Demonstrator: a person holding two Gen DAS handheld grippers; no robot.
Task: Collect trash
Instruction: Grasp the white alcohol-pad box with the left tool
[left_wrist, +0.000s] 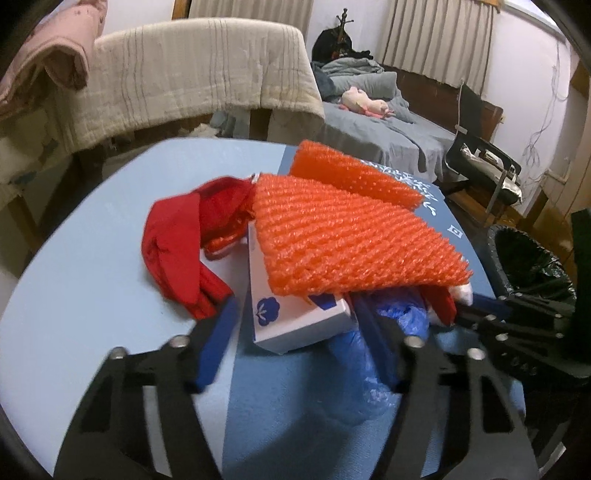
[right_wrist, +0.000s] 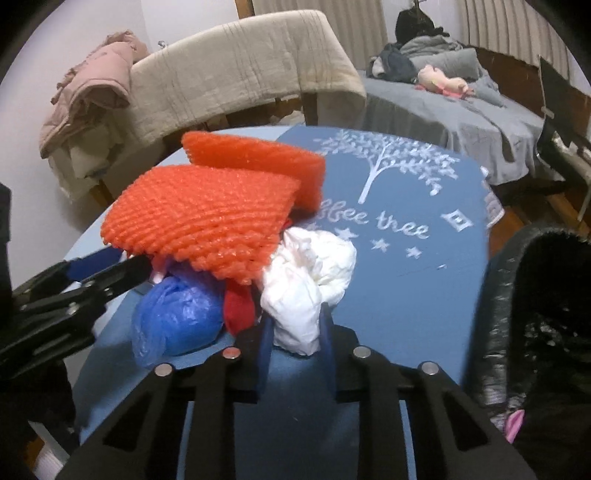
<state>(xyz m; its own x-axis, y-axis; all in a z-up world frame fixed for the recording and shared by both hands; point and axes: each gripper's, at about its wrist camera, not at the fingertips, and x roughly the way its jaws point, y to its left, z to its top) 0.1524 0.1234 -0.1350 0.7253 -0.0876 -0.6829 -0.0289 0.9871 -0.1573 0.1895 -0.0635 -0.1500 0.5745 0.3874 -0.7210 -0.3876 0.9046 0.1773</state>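
Right hand-held gripper (right_wrist: 295, 332): nearest our right wrist lens; we see its blue fingers (right_wrist: 265, 347) closed in on the lower end of the crumpled white plastic bag (right_wrist: 310, 284), pinching it.
Left hand-held gripper (left_wrist: 295, 339): we see its fingers spread wide on either side of the white carton (left_wrist: 295, 317), gripping nothing; whether they touch the carton we cannot tell.
White carton: lies on the worktop (left_wrist: 85, 258), blue flower print on its near end, its far part under the orange foam net (left_wrist: 343, 240).
Second orange foam net (left_wrist: 351, 173): lies just behind the first, partly under it.
Blue plastic bag (right_wrist: 181, 314): bunched beside the white bag, under the net's edge.
Red cloth (left_wrist: 177, 254): heaped to the left of the carton.
Bin (left_wrist: 524, 262): black-lined, beside the worktop's right edge.
Worktop cover (right_wrist: 406, 221): blue, printed with a white tree.
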